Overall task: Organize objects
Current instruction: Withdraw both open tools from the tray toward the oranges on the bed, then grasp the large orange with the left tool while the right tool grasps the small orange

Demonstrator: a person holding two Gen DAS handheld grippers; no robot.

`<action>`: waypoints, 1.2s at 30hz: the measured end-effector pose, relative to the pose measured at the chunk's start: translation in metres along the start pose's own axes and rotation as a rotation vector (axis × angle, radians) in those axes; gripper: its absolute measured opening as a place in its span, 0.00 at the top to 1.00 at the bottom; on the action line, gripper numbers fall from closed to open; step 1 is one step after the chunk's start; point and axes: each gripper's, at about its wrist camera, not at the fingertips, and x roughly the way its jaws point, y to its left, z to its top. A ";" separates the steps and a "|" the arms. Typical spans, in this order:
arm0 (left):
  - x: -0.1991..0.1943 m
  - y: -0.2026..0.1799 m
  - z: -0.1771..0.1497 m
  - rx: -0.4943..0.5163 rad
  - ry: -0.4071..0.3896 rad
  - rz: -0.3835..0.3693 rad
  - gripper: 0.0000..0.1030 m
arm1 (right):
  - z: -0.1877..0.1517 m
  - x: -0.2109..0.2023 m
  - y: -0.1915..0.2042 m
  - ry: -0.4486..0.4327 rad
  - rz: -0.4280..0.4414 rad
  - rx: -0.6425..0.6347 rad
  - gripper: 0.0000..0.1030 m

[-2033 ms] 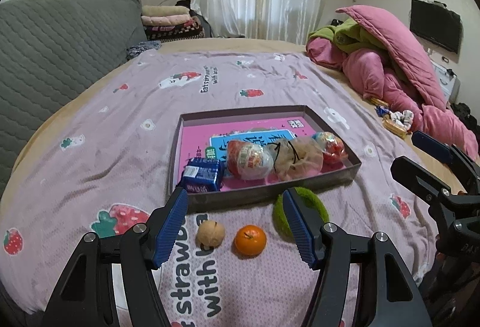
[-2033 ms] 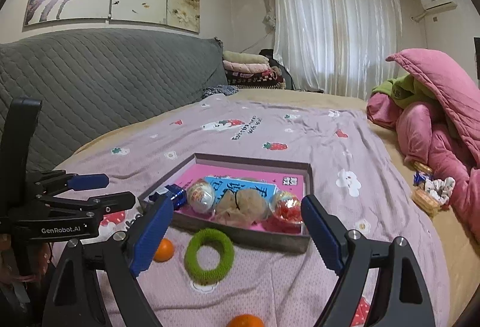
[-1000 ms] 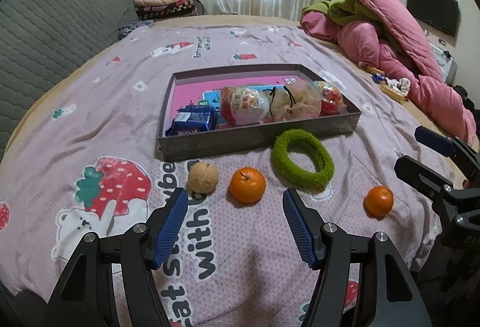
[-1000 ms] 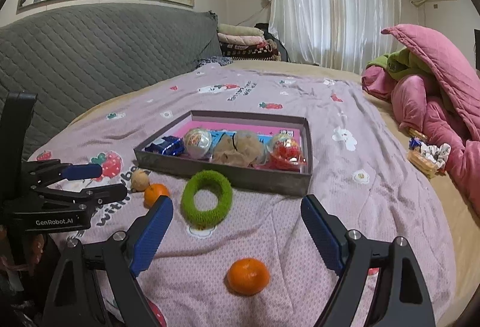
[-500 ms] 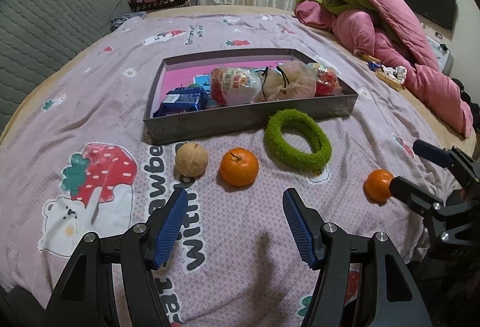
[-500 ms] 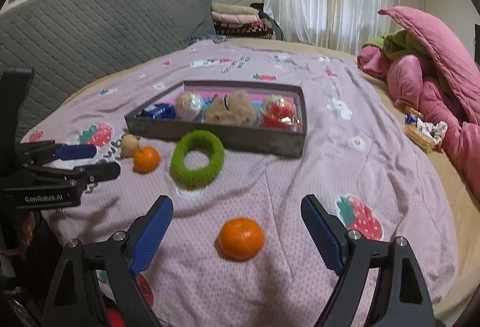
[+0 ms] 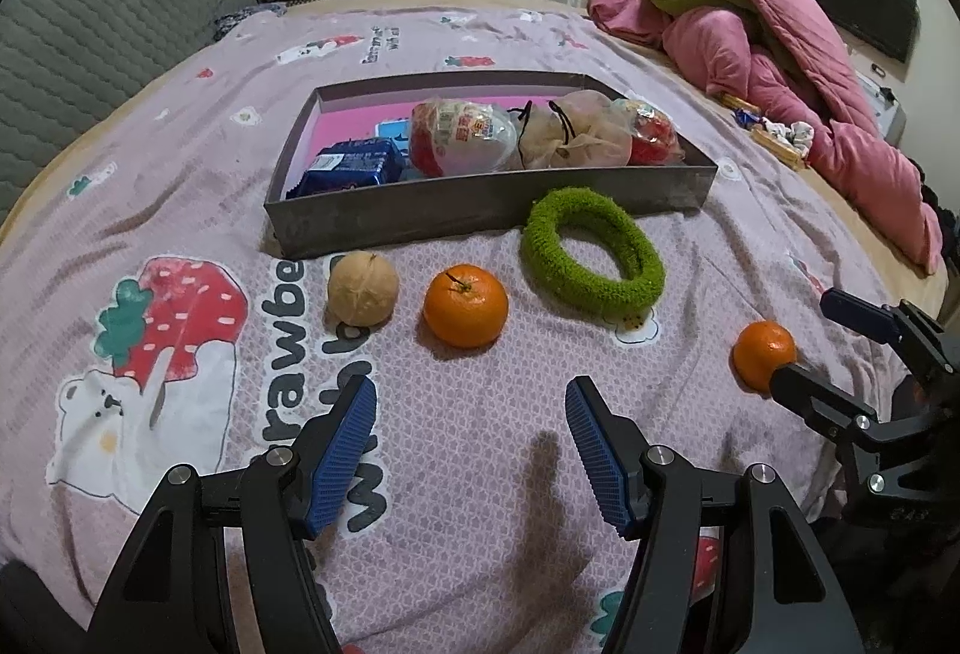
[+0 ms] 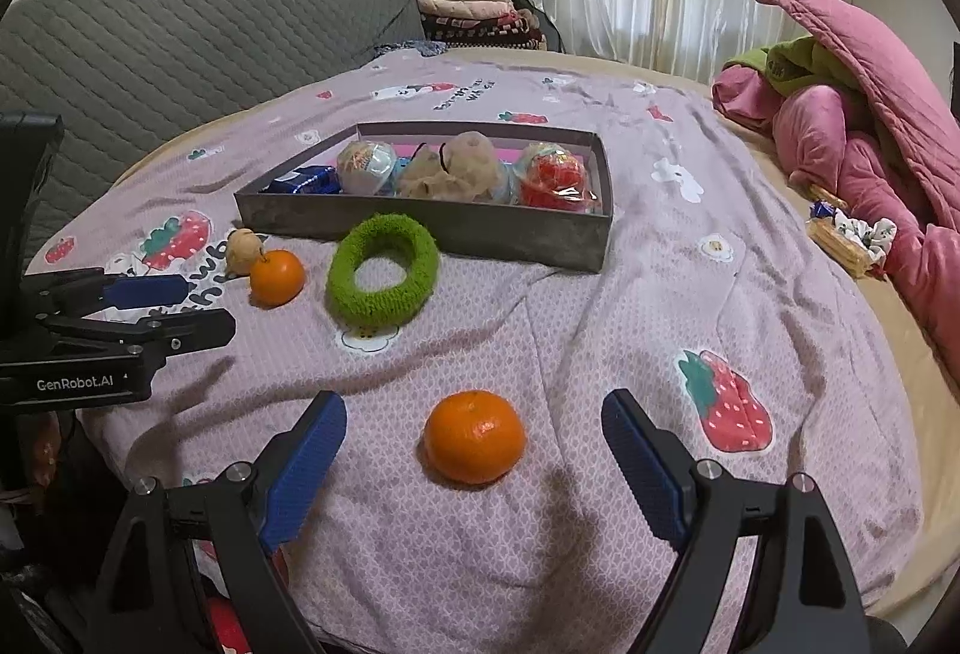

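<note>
I'm at the approach step with nothing picked up: my left gripper (image 7: 471, 438) is spread wide and empty, just short of the left orange (image 7: 465, 304), which sits beside the walnut (image 7: 362, 288) in front of the tray (image 7: 480, 210). My right gripper (image 8: 474, 459) gapes too, with the right orange (image 8: 474, 436) on the bedsheet (image 8: 600, 306) between its fingertips. Next, I judge, I close there, then lift toward the tray.

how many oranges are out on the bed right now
2. One orange lies between the walnut and the green ring, before the tray. The other orange lies apart, ahead of the open right gripper. Tray contents could hide more.
</note>
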 end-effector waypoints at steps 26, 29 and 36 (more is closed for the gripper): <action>0.052 -0.001 0.025 -0.023 0.021 0.001 0.45 | -0.008 0.028 -0.001 0.076 -0.012 -0.028 0.35; 0.055 -0.002 0.027 -0.015 0.016 0.003 0.46 | -0.008 0.031 0.001 0.081 -0.015 -0.039 0.41; 0.060 -0.003 0.030 0.002 0.009 0.016 0.56 | -0.008 0.035 0.007 0.077 -0.005 -0.081 0.55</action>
